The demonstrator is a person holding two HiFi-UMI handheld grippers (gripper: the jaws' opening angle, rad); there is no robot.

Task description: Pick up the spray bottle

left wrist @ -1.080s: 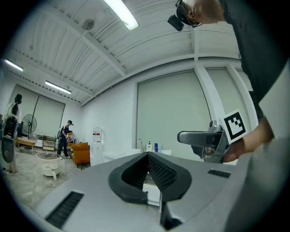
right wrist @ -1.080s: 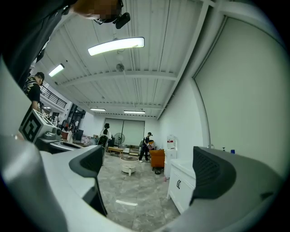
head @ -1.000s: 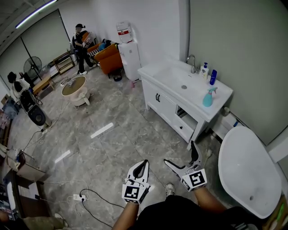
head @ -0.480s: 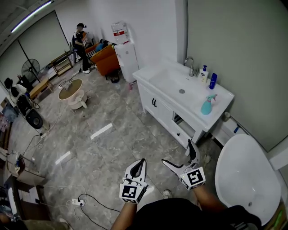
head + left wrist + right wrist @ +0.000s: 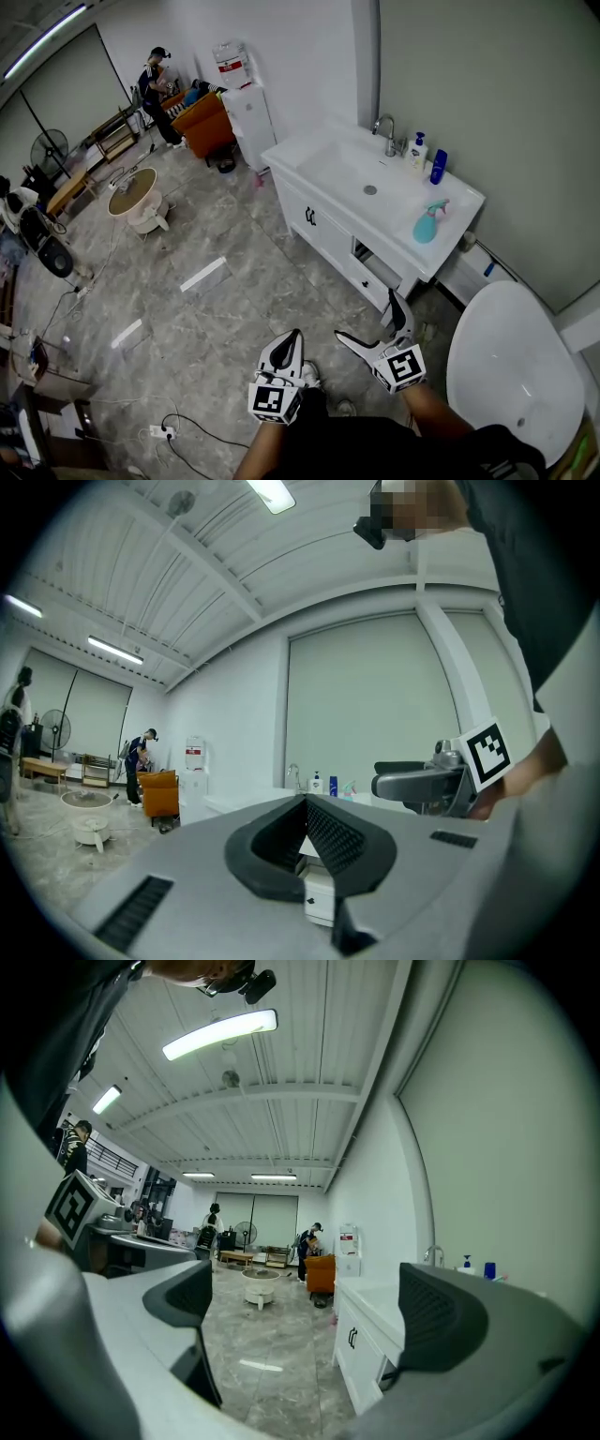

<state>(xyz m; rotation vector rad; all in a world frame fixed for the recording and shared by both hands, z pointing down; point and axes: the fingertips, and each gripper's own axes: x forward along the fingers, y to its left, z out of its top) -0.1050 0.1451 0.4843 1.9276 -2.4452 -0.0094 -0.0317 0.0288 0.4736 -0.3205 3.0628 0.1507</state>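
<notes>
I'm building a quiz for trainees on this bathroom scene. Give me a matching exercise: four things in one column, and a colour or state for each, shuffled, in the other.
1 spray bottle
2 left gripper
3 right gripper
4 faucet

A jaws apart
B silver metal
C teal
D jaws together

Pairs: 1-C, 2-D, 3-A, 4-B.

I record the spray bottle [image 5: 427, 223] standing upright on the vanity counter [image 5: 452, 214], close to its right end and clear of the front edge. It has a teal body and a trigger head on top.
</notes>
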